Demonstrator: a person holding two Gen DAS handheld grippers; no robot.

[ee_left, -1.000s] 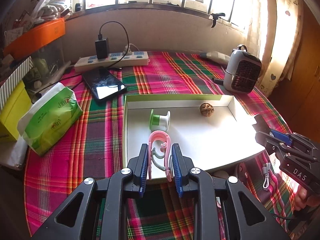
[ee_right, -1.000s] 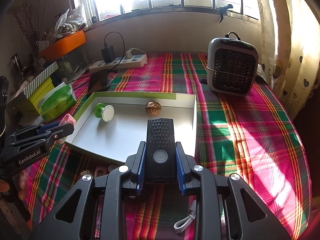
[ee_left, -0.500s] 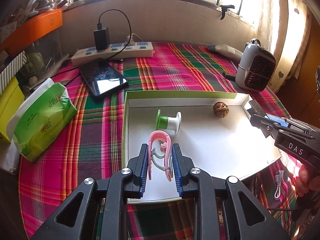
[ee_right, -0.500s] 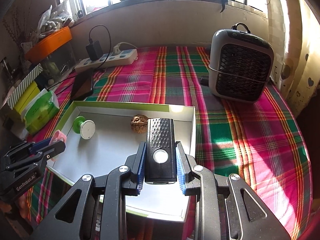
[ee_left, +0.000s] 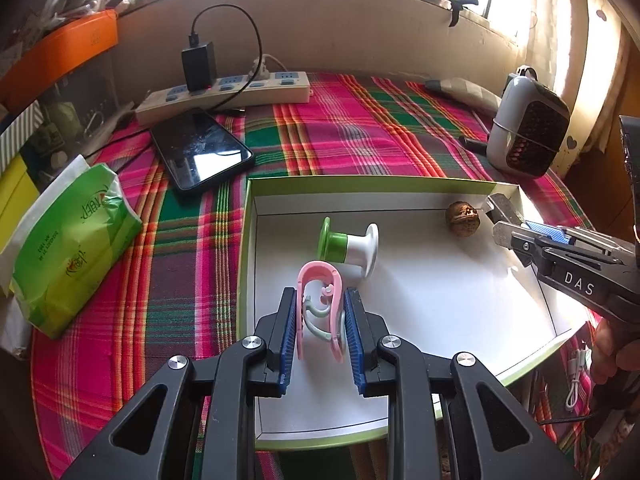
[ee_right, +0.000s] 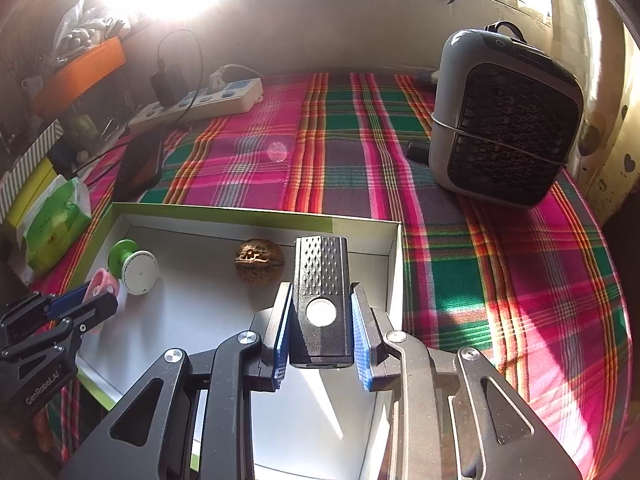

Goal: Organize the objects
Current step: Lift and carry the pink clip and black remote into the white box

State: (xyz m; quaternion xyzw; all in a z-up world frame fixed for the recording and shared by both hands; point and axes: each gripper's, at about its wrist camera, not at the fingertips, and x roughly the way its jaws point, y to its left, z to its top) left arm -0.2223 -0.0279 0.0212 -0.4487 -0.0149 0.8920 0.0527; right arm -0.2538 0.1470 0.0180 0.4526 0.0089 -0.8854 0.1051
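- My left gripper [ee_left: 320, 326] is clamped on a pink clip [ee_left: 320, 300], pinching its two sides so the looped end points forward over the white tray [ee_left: 440, 300]; I judge that this keeps it steady for setting down near the left wall.
- My right gripper [ee_right: 320, 334] is squeezed on a black device [ee_right: 321, 300] with a round white button, gripped along its long sides so it hangs level over the tray's right part.
- Both things sit above the tray floor, not on it; whether either touches the floor I cannot tell.
- Already lying in the tray: one green-and-white spool [ee_left: 349, 246], tipped on its side, and one walnut [ee_left: 463, 219] near the far wall, well apart from each other.
- Count: two held things, two lying things, one tray.
- Outside the tray on the plaid cloth [ee_left: 340, 132]: one phone [ee_left: 201, 148], one power strip [ee_left: 224, 94], one tissue pack [ee_left: 72, 248], one small heater [ee_right: 506, 120].
- I judge that the free floor between spool and walnut gives room for both.
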